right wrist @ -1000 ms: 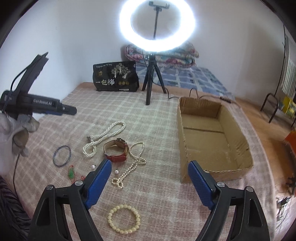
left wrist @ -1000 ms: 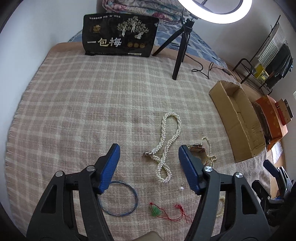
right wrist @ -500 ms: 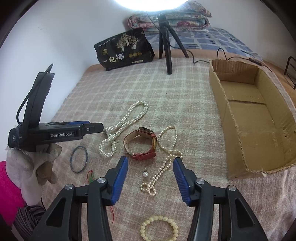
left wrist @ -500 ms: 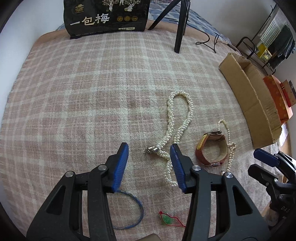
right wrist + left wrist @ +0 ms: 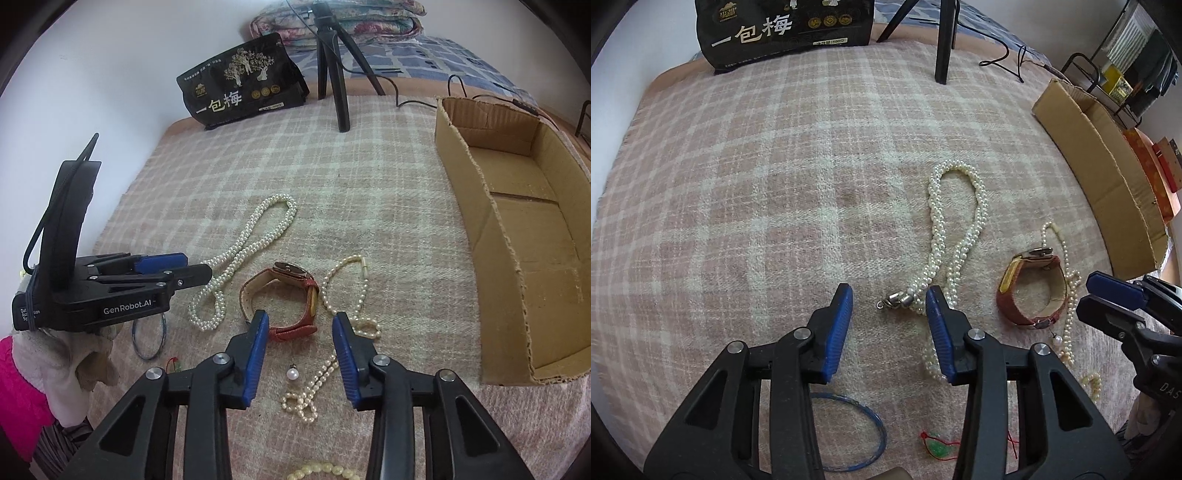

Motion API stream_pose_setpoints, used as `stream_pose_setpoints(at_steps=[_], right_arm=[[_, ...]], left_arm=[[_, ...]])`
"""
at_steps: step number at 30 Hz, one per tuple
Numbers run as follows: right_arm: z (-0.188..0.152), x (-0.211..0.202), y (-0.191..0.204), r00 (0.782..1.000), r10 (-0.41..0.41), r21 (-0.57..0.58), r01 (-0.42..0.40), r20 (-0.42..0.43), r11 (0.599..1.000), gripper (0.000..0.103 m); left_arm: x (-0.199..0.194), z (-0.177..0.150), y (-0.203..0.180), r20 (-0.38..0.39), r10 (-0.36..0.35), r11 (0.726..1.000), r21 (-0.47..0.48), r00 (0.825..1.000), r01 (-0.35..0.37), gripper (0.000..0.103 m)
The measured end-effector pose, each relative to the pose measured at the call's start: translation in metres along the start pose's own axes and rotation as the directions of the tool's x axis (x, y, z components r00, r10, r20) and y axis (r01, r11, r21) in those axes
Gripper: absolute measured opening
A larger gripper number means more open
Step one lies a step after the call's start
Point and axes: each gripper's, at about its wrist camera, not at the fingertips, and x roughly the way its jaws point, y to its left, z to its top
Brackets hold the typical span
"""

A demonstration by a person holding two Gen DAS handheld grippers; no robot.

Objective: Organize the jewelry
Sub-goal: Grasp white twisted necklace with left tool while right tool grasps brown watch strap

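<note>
Farthest left on the plaid blanket (image 5: pixel 332 166), near its near-left edge, the blue bangle (image 5: pixel 149 338) and the green charm on red cord (image 5: pixel 938 446) lie flat below my left gripper (image 5: pixel 889 325). I hold that gripper low with its jaws parted and empty. The clasp end of the twisted pearl necklace (image 5: pixel 955 236) sits just ahead of the gap, so I judge it is lined up to pinch the necklace there.

Right of that, mid-blanket, the red-strapped watch (image 5: pixel 291 299) stands on edge, touching the thin pearl strand (image 5: pixel 343 295). My right gripper (image 5: pixel 299 354) is also parted and empty. It hovers over the loose pearl drop (image 5: pixel 292 373) and the strand's lower loop. A cream bead bracelet (image 5: pixel 325 470) peeks out below it.

Along the blanket's right edge the cardboard box (image 5: pixel 458 147) lies open and bare, so I take it as the place for the jewelry.
</note>
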Motion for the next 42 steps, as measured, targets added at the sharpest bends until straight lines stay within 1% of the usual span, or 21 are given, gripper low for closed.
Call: stream_pose_setpoints(at_steps=[7, 11, 13, 15, 17, 18, 20, 22, 23, 24, 25, 26, 27, 29, 32, 37, 40, 42], right_arm=[[0.004, 0.014, -0.005, 1.000, 0.011, 0.015, -0.010, -0.025, 1.000, 0.031], [0.006, 0.022, -0.004, 0.999, 0.017, 0.007, -0.016, -0.037, 1.000, 0.022], [0.007, 0.027, -0.002, 0.999, 0.015, 0.002, -0.015, -0.046, 1.000, 0.020], [0.009, 0.031, 0.000, 0.999, 0.012, -0.002, -0.012, -0.053, 1.000, 0.019], [0.009, 0.033, 0.003, 0.998, 0.002, -0.014, -0.003, -0.058, 1.000, 0.019], [0.010, 0.035, 0.003, 0.998, -0.003, -0.014, 0.002, -0.058, 1.000, 0.019], [0.010, 0.037, 0.003, 0.998, -0.008, -0.012, 0.007, -0.064, 1.000, 0.019], [0.009, 0.039, 0.003, 0.997, -0.015, -0.019, 0.014, -0.069, 1.000, 0.019], [0.009, 0.041, 0.004, 0.997, -0.018, -0.021, 0.016, -0.072, 1.000, 0.019], [0.009, 0.042, 0.004, 0.997, -0.019, -0.022, 0.017, -0.071, 1.000, 0.019], [0.009, 0.042, 0.004, 0.998, -0.021, -0.022, 0.019, -0.066, 1.000, 0.019], [0.009, 0.041, 0.004, 0.998, -0.022, -0.021, 0.021, -0.060, 1.000, 0.017], [0.008, 0.039, 0.004, 0.998, -0.026, -0.022, 0.025, -0.053, 0.999, 0.012], [0.008, 0.035, 0.005, 0.999, -0.022, -0.026, 0.021, -0.035, 0.999, 0.008], [0.008, 0.026, 0.009, 1.000, -0.022, -0.042, 0.021, -0.007, 0.999, 0.007], [0.008, 0.015, 0.018, 0.999, -0.032, -0.084, 0.035, 0.031, 0.996, 0.004], [0.007, 0.011, 0.020, 0.999, -0.031, -0.087, 0.035, 0.045, 0.996, 0.003], [0.006, 0.008, 0.024, 0.998, -0.041, -0.105, 0.046, 0.056, 0.993, 0.003]], left_arm=[[0.014, 0.006, -0.004, -0.014, 0.000, 1.000, 0.021, 1.000, 0.000, 0.042], [0.018, 0.006, -0.008, -0.010, 0.018, 0.999, 0.046, 1.000, -0.018, 0.042], [0.018, 0.005, -0.007, -0.008, 0.023, 0.998, 0.054, 1.000, -0.022, 0.042], [0.019, 0.004, -0.007, -0.003, 0.035, 0.998, 0.061, 0.999, -0.035, 0.038], [0.020, 0.004, -0.008, 0.003, 0.051, 0.997, 0.065, 0.999, -0.051, 0.031], [0.019, 0.005, -0.006, 0.004, 0.054, 0.997, 0.060, 0.999, -0.054, 0.028], [0.018, 0.005, -0.002, 0.006, 0.061, 0.997, 0.045, 0.998, -0.061, 0.018], [0.017, 0.005, 0.004, 0.004, 0.048, 0.999, 0.023, 0.999, -0.048, 0.017], [0.016, 0.005, 0.006, 0.005, 0.046, 0.999, 0.013, 0.999, -0.046, 0.012], [0.015, 0.005, 0.007, 0.007, 0.047, 0.999, 0.006, 0.999, -0.047, 0.011], [0.014, 0.005, 0.009, 0.008, 0.041, 0.999, -0.002, 0.999, -0.041, 0.008], [0.012, 0.005, 0.011, 0.010, 0.040, 0.999, -0.012, 0.999, -0.039, 0.008], [0.010, 0.005, 0.013, 0.012, 0.032, 0.999, -0.025, 0.999, -0.032, 0.007], [0.003, 0.005, 0.017, 0.022, 0.023, 0.999, -0.044, 0.999, -0.022, 0.007], [-0.009, 0.006, 0.019, 0.048, 0.015, 0.998, -0.062, 0.999, -0.012, 0.006], [-0.029, 0.007, 0.020, 0.087, -0.017, 0.996, -0.085, 0.996, 0.024, 0.006], [-0.041, 0.008, 0.024, 0.107, -0.052, 0.992, -0.110, 0.993, 0.063, 0.006], [-0.048, 0.010, 0.023, 0.127, -0.043, 0.993, -0.105, 0.991, 0.056, 0.006]])
